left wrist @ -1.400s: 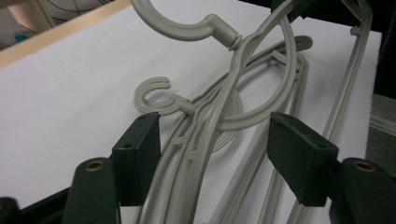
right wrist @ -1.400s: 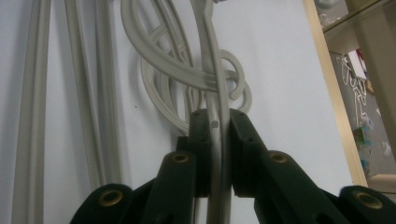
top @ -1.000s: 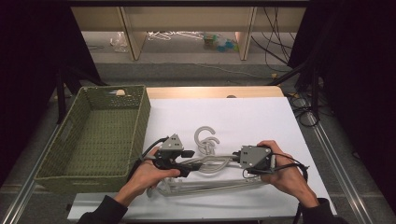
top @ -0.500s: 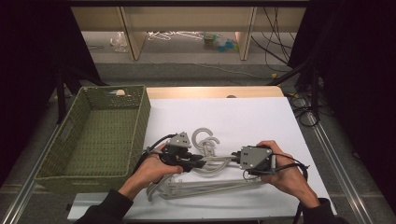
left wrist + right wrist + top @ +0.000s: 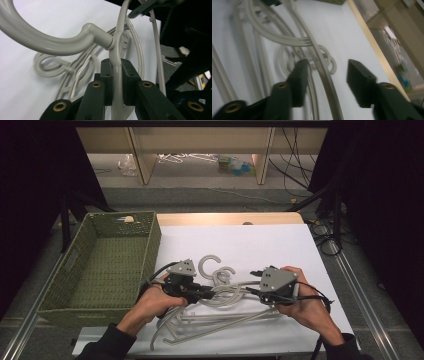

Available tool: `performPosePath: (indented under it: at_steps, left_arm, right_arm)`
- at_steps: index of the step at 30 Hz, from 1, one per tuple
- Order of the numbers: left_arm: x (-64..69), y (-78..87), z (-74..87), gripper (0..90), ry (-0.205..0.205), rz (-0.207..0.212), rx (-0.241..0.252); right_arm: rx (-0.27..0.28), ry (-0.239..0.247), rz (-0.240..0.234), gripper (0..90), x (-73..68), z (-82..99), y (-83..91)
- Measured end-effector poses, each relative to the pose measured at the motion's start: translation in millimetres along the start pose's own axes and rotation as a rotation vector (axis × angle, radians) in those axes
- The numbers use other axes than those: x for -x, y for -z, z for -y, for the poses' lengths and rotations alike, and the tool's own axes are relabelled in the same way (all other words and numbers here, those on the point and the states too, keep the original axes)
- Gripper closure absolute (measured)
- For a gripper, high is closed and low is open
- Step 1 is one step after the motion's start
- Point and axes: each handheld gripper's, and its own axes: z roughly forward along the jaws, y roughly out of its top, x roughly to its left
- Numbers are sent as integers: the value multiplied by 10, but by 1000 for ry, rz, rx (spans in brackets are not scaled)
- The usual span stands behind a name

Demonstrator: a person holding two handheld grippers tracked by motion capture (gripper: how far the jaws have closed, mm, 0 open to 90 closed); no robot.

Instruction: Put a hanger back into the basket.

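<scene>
A pile of grey plastic coat hangers [image 5: 220,305] lies tangled on the white table [image 5: 280,245], toward the person's edge, with two hooks curling up at the middle of the heap. One hanger [image 5: 117,57] is caught at its neck just below the hook: in the left gripper view the two black jaws of the left gripper [image 5: 116,80] are pressed tight against the thin stem from either side, the curved hook [image 5: 50,42] sweeping away to the upper left. The jaws have just been closing onto that stem. From above, the left gripper [image 5: 202,292] sits at the left of the pile, held in the person's left hand [image 5: 152,300].

The right gripper [image 5: 252,290] faces it from the other side of the heap, in the right hand [image 5: 300,305]. Its jaws [image 5: 324,75] stand spread, having just been opening, with a hanger arm [image 5: 322,75] running between them, close to the left jaw; the blur hides whether it touches.

A green woven basket [image 5: 150,240] stands just beside the pile at the table's left edge. Beyond the table, cables [image 5: 300,165] trail across the floor, and wooden shelving [image 5: 200,140] runs along the far side.
</scene>
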Motion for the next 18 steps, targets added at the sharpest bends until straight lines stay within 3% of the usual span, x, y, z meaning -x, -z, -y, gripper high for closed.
performPosePath:
  at_steps: [1, 2, 7, 10, 12, 15, 18]
  left_arm:
    - [-28, 17, 7, 813, 6, -10, 3]
    - [-52, 36, 14, 813, 17, -15, 8]
    - [-142, 191, 19, 812, 82, -57, 50]
    - [-201, 332, 12, 813, 101, -84, 86]
    - [-237, 443, 6, 812, 104, -110, 107]
    - [-281, 599, -12, 811, 107, -128, 135]
    - [-311, 770, -30, 812, 135, -139, 183]
  right_arm:
    - [7, -93, 26, 423, 14, -23, 28]
    - [7, -93, 26, 423, 14, -23, 28]
    - [86, -222, 80, 321, 26, -82, 132]
    - [118, -237, 94, 311, -12, -117, 195]
    - [138, -245, 62, 307, -107, -120, 228]
    - [134, -242, 56, 307, -180, -100, 230]
    - [128, -251, 45, 295, -320, -35, 214]
